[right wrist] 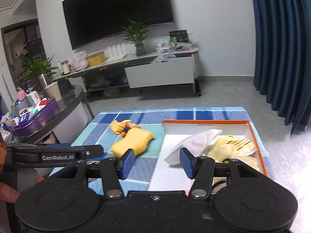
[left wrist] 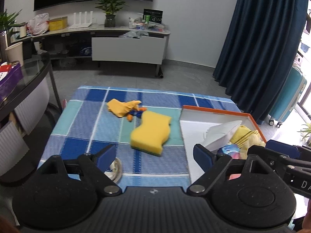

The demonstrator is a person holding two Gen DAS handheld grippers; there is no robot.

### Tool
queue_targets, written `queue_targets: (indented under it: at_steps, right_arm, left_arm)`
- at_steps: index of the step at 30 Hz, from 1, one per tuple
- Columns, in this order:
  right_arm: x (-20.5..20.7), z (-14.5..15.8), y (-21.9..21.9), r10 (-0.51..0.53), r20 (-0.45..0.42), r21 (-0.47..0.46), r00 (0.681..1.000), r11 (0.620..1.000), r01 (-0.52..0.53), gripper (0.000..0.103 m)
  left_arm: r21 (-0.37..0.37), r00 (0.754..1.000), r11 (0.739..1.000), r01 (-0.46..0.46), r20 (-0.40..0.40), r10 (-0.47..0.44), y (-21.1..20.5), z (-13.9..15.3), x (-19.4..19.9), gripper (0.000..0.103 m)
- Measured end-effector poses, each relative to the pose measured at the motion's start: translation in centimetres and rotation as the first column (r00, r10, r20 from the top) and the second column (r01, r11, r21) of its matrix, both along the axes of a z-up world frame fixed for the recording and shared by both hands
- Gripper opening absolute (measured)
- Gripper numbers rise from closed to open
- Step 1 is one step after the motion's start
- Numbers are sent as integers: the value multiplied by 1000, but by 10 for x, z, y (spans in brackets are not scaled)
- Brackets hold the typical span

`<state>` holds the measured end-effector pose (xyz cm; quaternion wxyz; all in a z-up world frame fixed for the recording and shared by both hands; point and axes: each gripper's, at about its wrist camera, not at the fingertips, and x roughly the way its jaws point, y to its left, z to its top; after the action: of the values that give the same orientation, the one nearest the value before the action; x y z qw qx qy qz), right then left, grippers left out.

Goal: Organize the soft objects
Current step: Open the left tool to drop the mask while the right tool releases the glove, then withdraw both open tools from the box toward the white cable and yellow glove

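- Clutter fills a purple tray on a dark glass side table at far left, with a pale cup beside it.
- Left gripper hovers over the near edge of the table, which wears a blue checked cloth; its blue fingers stand wide apart and hold nothing.
- Metal ring-shaped thing lies on the cloth under the left finger, partly hidden.
- Yellow cloth lies crumpled at the far middle of the table, touching a small blue and orange toy just right of it.
- Sponge, yellow with a green underside, lies near the middle, its far end touching the toy; it looks blurred.
- Right gripper hangs over the near edge between sponge and box, its fingers wide open and empty.
- Box, white inside with an orange rim, sits on the right half of the table, just right of the sponge.
- White cloth lies in the box, leaning on a pale yellow striped cloth at its right.
- Blue and pink item sits at the box's near end, mostly hidden.
- Dark blue curtain hangs at far right.
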<state>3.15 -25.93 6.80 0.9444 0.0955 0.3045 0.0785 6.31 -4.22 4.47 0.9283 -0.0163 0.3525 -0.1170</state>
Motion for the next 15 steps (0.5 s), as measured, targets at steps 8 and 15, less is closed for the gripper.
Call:
queue_targets:
  at_steps: [8,15]
  right_arm:
    - [2,-1,20,44,-3,1,999,999,-44,64]
    - [5,-5,30,68,-16,4,998,998,-68,64]
  left_arm:
    - [8,998,998,-63,-5,63,31,-2,-5,89]
    - [10,993,993,-121,-14,121,54,-5,-6,89]
